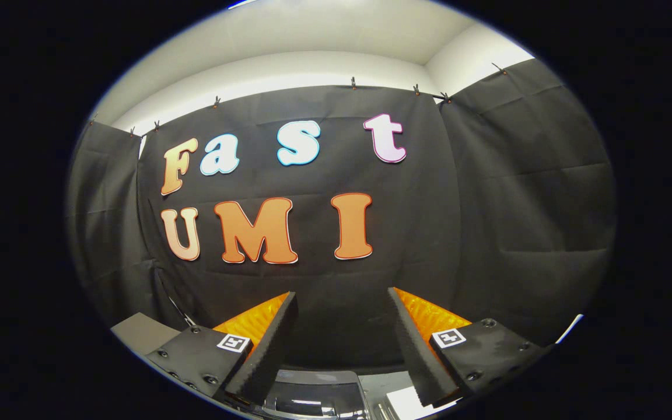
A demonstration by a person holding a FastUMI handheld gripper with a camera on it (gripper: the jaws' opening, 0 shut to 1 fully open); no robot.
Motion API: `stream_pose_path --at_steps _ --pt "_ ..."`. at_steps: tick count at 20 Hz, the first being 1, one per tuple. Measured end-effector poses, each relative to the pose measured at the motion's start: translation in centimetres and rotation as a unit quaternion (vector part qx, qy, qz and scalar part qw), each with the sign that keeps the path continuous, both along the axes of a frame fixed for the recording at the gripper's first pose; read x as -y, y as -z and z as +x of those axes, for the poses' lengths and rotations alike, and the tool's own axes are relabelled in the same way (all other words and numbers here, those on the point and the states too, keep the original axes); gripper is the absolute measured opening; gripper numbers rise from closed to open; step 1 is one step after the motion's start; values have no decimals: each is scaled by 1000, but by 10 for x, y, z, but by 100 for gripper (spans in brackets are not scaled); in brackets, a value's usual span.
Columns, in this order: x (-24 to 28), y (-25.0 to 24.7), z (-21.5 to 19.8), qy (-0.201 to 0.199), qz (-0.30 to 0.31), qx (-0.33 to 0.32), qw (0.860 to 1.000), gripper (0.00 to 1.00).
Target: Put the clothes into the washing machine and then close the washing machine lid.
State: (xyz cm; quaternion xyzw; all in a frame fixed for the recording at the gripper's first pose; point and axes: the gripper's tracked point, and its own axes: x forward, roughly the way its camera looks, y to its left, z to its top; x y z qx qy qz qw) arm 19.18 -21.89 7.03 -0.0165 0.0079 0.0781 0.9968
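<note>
Even, soft light falls from above; the cloth wall [487, 192] stays dim. Fisheye bending curves the edges. Focus is sharp.

Hand-held gripper [342, 326]: fingers spread wide apart, nothing between them. Black cloth wall [487, 221]: beyond the fingers, hung by clips below a white wall. Glossy dark item [312, 396]: below the fingers, identity unclear.

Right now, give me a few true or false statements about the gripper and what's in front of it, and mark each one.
1. The gripper is open, its fingers spread apart. True.
2. A garment is clamped between the fingers. False: nothing is held between them.
3. The black cloth wall hangs beyond the fingers. True.
4. The fingers point down into a drum full of clothes. False: they face the cloth wall, and no clothes are visible.
</note>
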Motion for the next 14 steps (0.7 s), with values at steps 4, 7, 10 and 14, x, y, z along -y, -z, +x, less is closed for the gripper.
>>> stream_pose_path --at_steps 4,7,10,14 --pt "5 5 1 1 2 -3 1000 98" --pt "9 7 -1 6 3 -4 1000 98" --pt "14 10 -3 16 4 -7 1000 98" --pt "22 17 -11 31 -5 -12 999 98"
